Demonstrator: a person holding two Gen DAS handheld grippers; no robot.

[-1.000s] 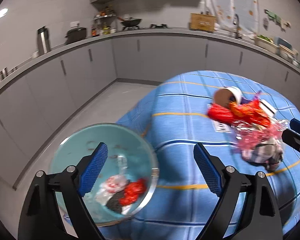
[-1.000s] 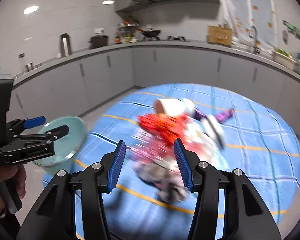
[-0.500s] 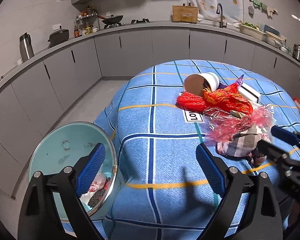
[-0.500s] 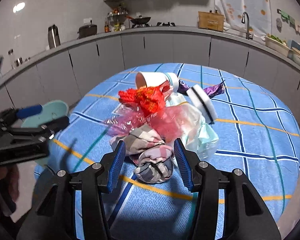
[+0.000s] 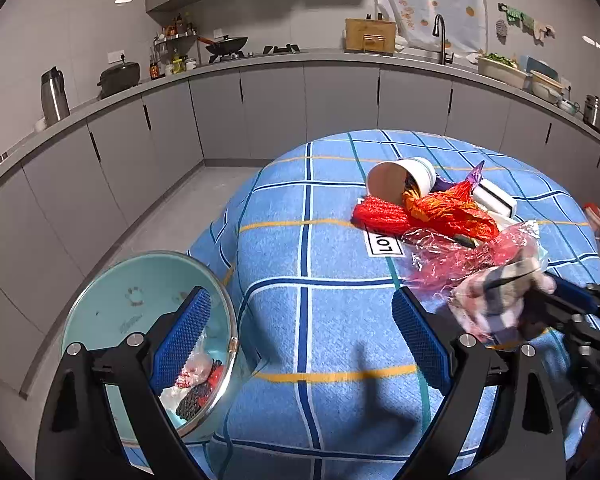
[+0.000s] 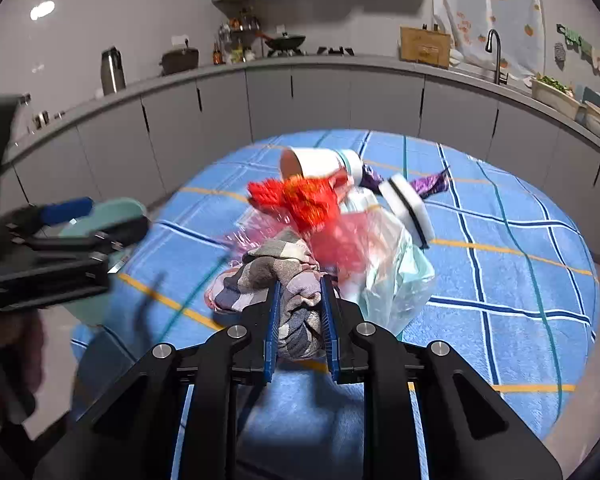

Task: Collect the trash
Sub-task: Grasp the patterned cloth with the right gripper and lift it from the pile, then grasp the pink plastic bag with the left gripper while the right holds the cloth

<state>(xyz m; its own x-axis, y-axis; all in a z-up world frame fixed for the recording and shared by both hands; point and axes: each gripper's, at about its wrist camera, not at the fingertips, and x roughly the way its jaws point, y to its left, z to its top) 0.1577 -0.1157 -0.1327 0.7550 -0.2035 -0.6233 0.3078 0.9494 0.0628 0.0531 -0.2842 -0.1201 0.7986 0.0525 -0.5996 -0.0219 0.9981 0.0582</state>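
Far left, beside the tabletop (image 5: pixel 312 320) edge: teal bin (image 5: pixel 112 312), lined at the bottom with a few wrappers already dropped in. Over it, left tool (image 5: pixel 298 334), jaws wide apart, nothing between them, drifted sideways across the blue checked cloth compared with a second ago but idle otherwise. Further right, mid-cloth: tipped paper cup (image 5: pixel 400 178), red mesh and orange wrapper (image 5: pixel 440 210), pink cellophane (image 5: pixel 460 258), a clear plastic bag (image 6: pixel 392 264) and a white lid (image 6: pixel 410 210), all heaped together and untouched. At the near end of that heap, the real change: right tool (image 6: pixel 300 320), half open around the pile a moment back, now closing, blue pads pressed against both flanks of the checked cloth wad (image 6: pixel 288 284). Wad bunched up between the pads and, seen from the left wrist, looking lifted slightly off the cloth, though blur leaves that uncertain. Probable meaning: pick-up of one more piece of trash under way, carry over to the bin to follow. Risk worth noting: pink cellophane touching the wad, likely to drag along or snag.
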